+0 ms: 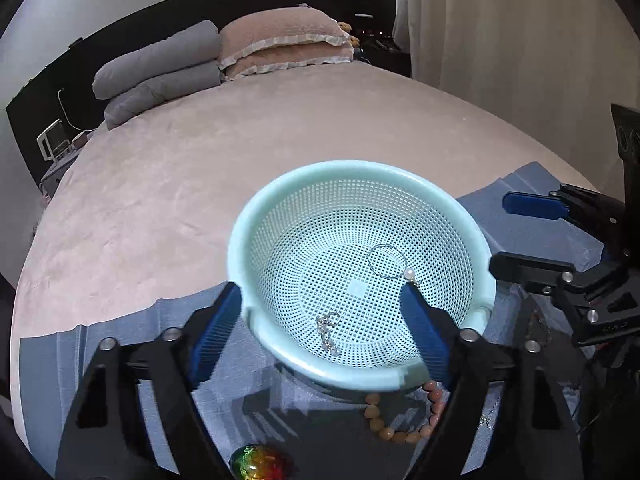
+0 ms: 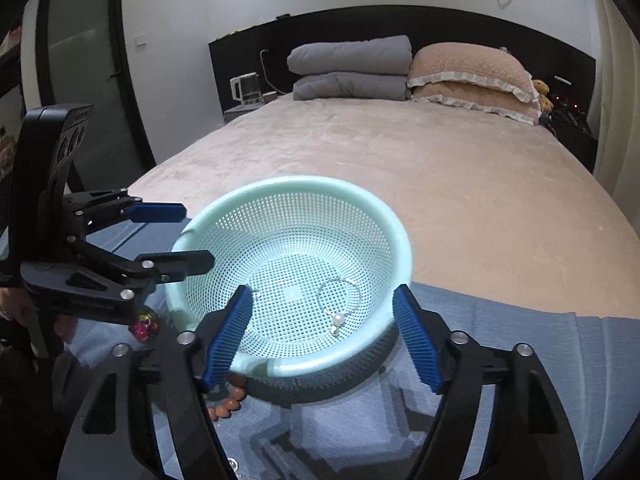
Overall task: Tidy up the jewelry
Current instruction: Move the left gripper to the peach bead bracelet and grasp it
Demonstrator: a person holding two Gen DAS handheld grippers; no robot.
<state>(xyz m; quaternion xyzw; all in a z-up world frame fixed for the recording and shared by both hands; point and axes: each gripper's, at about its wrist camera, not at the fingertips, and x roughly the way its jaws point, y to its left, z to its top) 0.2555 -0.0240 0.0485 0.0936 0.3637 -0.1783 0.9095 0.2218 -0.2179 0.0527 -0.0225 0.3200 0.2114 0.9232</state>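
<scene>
A pale green mesh basket [image 1: 256, 240] [image 2: 400, 240] stands on a blue cloth on the bed. In it lie a thin silver hoop with a pearl [image 1: 386, 261] [image 2: 339, 305] and a small silver chain piece [image 1: 329, 330]. An orange bead bracelet [image 1: 400, 420] [image 2: 229, 400] lies on the cloth beside the basket, partly hidden by its rim. A shiny multicoloured ornament [image 1: 260, 462] [image 2: 145, 323] lies near it. My left gripper [image 1: 324, 322] [image 2: 194, 236] is open at the basket's near side. My right gripper [image 2: 320, 320] [image 1: 498, 236] is open at its other side. Both are empty.
The blue cloth [image 1: 132, 336] [image 2: 520, 332] covers the near part of a beige bed [image 1: 200, 168] [image 2: 440, 168]. Grey folded quilts [image 2: 352, 68] and pink pillows [image 2: 472, 76] lie at the headboard. A kettle [image 2: 244, 88] stands on a bedside table.
</scene>
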